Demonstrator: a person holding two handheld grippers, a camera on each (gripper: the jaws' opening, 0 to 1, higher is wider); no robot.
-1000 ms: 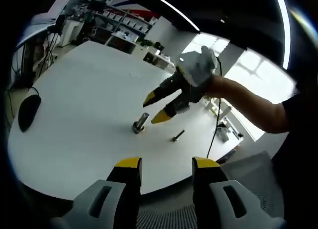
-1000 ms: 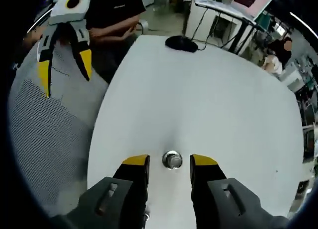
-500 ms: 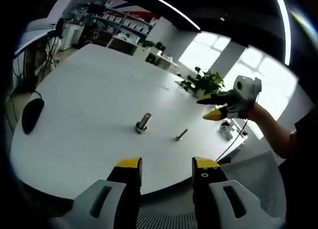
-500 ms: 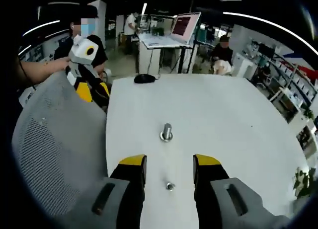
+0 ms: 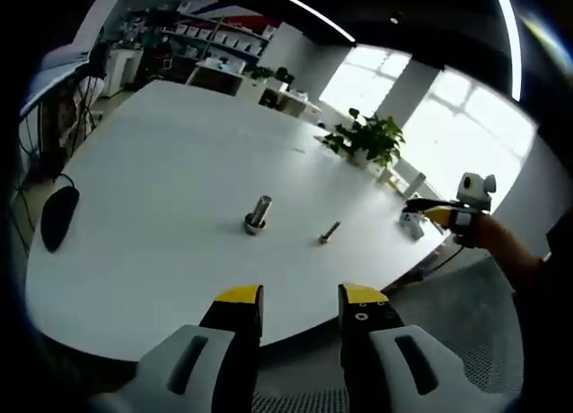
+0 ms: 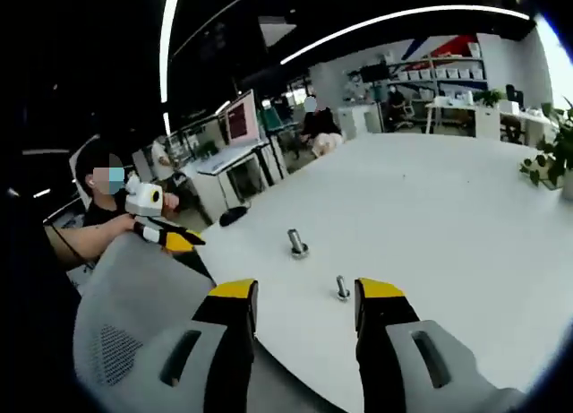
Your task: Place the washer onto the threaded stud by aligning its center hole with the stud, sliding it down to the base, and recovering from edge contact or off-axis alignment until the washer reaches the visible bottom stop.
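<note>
We see a large white table [image 5: 161,162] in both views, and on it the stud [image 5: 258,214] stands upright near the middle, with a ring-like base that may be the washer at the bottom; we cannot tell it apart from the stud's own foot. A loose bolt [image 5: 329,232] lies on its side near the stud, well apart from it. In the right gripper view the stud [image 6: 297,244] stands beyond the jaws and the bolt [image 6: 342,288] sits between the jaw tips, farther off on the table [image 6: 430,207].

The left gripper view alone shows a potted plant [image 5: 365,137] at the far edge, bright windows behind it, and a black mouse [image 5: 55,218] on the table's near left. The right gripper view alone shows a grey mesh chair back [image 6: 134,314] in front of the table edge, a seated person behind it, and desks with a monitor [image 6: 242,117] and other people.

The left gripper [image 5: 295,304] hangs over the near table edge, jaws apart and empty. The right gripper [image 6: 295,298] is likewise spread, nothing between its pads. Each gripper is small in the other's view: the right [image 5: 439,214] off the table's far corner, the left [image 6: 166,238] above the chair.
</note>
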